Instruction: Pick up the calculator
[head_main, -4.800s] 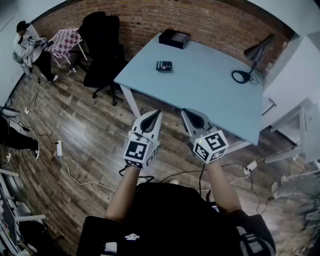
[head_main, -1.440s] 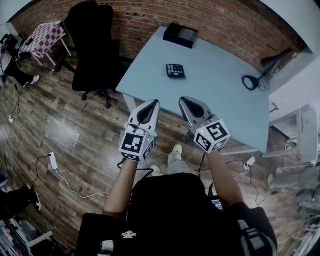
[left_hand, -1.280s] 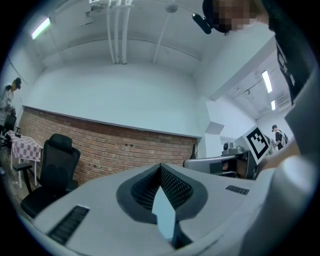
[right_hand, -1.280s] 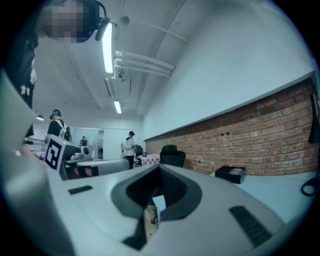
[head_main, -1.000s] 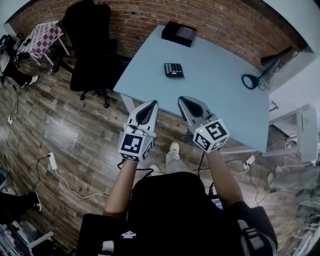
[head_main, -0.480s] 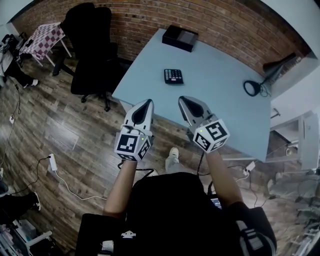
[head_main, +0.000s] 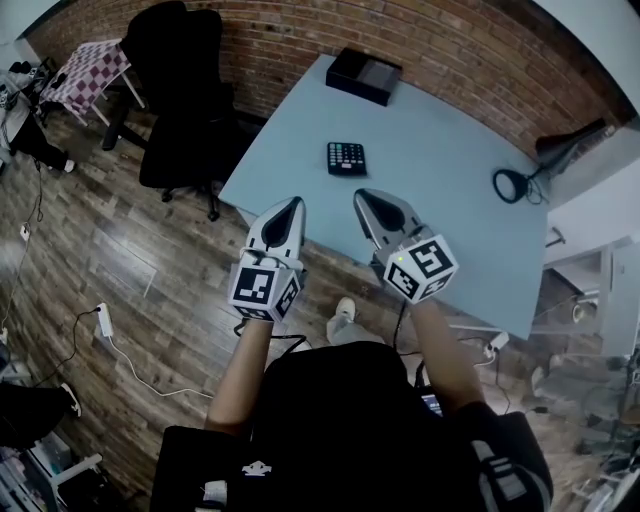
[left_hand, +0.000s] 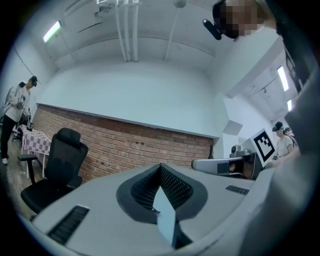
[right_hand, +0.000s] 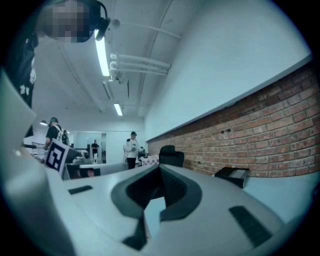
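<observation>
The calculator (head_main: 346, 157), small and black with pale keys, lies flat on the light blue table (head_main: 440, 200), toward its left half. My left gripper (head_main: 294, 204) hangs level at the table's near edge, short of the calculator and a little left of it. Beside it my right gripper (head_main: 361, 196) points level over the same edge, just right of the calculator's line. Both have their jaws shut with nothing between them, as the left gripper (left_hand: 160, 166) and right gripper (right_hand: 160, 168) show in their own views. Neither gripper view shows the calculator.
A black box (head_main: 365, 76) sits at the table's far edge by the brick wall. A black desk lamp (head_main: 515, 185) stands at the far right. A black office chair (head_main: 185, 90) is left of the table, and a checkered small table (head_main: 85, 75) beyond it. Cables lie on the wood floor (head_main: 110, 320).
Both grippers have moved forward side by side, from over the floor to the table's near edge. The calculator now lies closer ahead of their tips. The jaws stayed shut.
</observation>
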